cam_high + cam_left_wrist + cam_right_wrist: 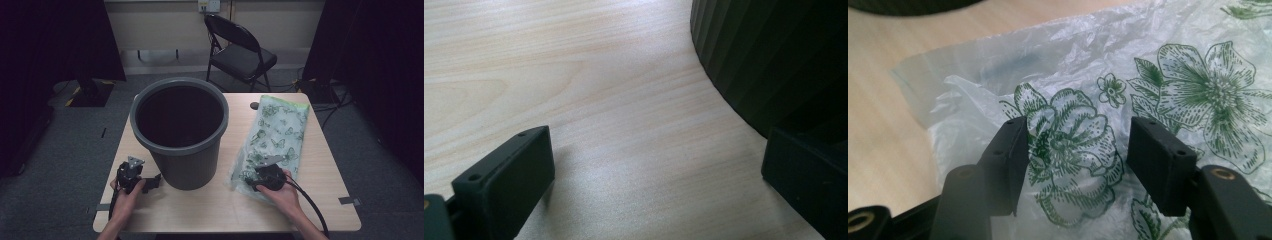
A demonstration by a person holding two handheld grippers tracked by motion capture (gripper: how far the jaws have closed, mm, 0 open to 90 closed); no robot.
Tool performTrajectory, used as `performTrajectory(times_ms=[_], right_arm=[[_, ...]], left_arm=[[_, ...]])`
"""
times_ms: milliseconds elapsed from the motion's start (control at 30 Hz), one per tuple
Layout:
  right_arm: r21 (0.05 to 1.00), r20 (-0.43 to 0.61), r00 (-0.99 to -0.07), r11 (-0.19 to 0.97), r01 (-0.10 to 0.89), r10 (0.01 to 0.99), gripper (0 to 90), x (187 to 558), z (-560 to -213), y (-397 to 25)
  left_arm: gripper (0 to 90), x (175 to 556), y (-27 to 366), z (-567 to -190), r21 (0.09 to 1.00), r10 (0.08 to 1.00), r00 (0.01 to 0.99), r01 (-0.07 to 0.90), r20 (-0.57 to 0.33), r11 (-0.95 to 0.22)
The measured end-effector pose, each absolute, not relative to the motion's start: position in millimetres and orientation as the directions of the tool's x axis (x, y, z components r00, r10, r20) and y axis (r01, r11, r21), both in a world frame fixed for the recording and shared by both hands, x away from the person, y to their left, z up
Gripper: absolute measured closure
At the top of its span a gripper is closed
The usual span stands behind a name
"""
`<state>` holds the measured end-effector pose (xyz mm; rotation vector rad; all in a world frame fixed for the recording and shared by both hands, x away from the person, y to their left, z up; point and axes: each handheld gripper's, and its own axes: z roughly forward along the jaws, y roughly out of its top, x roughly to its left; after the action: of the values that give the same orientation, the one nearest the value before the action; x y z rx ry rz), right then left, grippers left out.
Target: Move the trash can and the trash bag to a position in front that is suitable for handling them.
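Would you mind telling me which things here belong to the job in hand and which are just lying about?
Part of the job:
- plastic bag, under the open right hand-held gripper
- grey bin, beside the open left hand-held gripper
- table bearing both

Just lying about:
- folding chair behind the table
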<state>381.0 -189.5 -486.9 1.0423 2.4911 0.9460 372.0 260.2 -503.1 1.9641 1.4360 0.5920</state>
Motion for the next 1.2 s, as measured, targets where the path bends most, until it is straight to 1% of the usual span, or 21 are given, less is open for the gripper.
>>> performTrajectory(times_ms=[33,100,167,300,333,433,467,500,567,700,767,833,1033,1200], right_arm=[[0.664,-0.007,-0.704,0.529,0.528,0.711,39.0,379.8,-485.7,-190.6],[0.691,0.003,-0.698,0.503,0.519,0.717,38.7,377.9,-480.3,-190.4],[0.706,0.011,-0.697,0.488,0.512,0.717,37.8,383.2,-476.2,-182.4],[0.726,0.004,-0.704,0.483,0.49,0.71,32.7,399.2,-474.3,-151.7],[0.732,0.001,-0.704,0.479,0.484,0.711,32.7,402.5,-474.7,-144.6],[0.713,-0.052,-0.708,0.523,0.468,0.704,31.4,411.8,-482.6,-129.2],[0.693,-0.039,-0.7,0.524,0.495,0.713,31.0,417.0,-490.8,-128.6],[0.693,-0.039,-0.7,0.524,0.495,0.713,31.0,417.0,-490.8,-128.6],[0.7,-0.008,-0.69,0.497,0.513,0.724,31.2,416.2,-493.1,-133.5],[0.687,-0.01,-0.689,0.506,0.522,0.724,31.4,406.6,-491.4,-144.5],[0.686,-0.009,-0.693,0.509,0.52,0.721,31.4,393.0,-491.1,-158.3],[0.686,-0.009,-0.692,0.508,0.521,0.722,31.4,389.4,-491.1,-161.4],[0.674,-0.006,-0.696,0.517,0.527,0.718,31.4,363.6,-489.5,-188.5],[0.673,-0.007,-0.68,0.507,0.539,0.733,31.3,346.0,-489.0,-211.7]], left_arm=[[0.1,372.0,260.2,-503.0,0.711,0.952,0.306,0.671,-0.006,-0.211],[0.0,372.0,260.1,-503.0,0.711,0.953,0.304,0.671,-0.005,-0.211],[0.0,372.0,260.2,-503.0,0.71,0.952,0.305,0.671,-0.003,-0.212],[0.0,372.0,260.1,-503.0,0.71,0.953,0.304,0.672,-0.005,-0.211],[0.0,372.0,260.0,-503.0,0.71,0.953,0.304,0.672,-0.007,-0.21],[0.0,372.0,260.2,-502.9,0.71,0.952,0.305,0.671,-0.003,-0.213],[0.0,372.0,259.8,-503.1,0.712,0.953,0.303,0.671,-0.009,-0.206],[0.0,372.0,260.2,-503.0,0.711,0.952,0.306,0.671,-0.005,-0.212],[0.2,371.9,260.1,-503.1,0.712,0.952,0.306,0.67,-0.008,-0.21],[0.2,371.8,260.1,-503.0,0.712,0.952,0.306,0.67,-0.007,-0.21],[0.4,371.7,259.8,-503.1,0.713,0.953,0.304,0.669,-0.007,-0.208],[0.4,371.7,259.5,-503.2,0.714,0.953,0.301,0.669,-0.005,-0.208],[0.4,371.6,259.3,-503.1,0.713,0.954,0.3,0.669,-0.004,-0.207],[0.6,371.2,258.8,-503.2,0.715,0.955,0.296,0.669,-0.005,-0.204]])
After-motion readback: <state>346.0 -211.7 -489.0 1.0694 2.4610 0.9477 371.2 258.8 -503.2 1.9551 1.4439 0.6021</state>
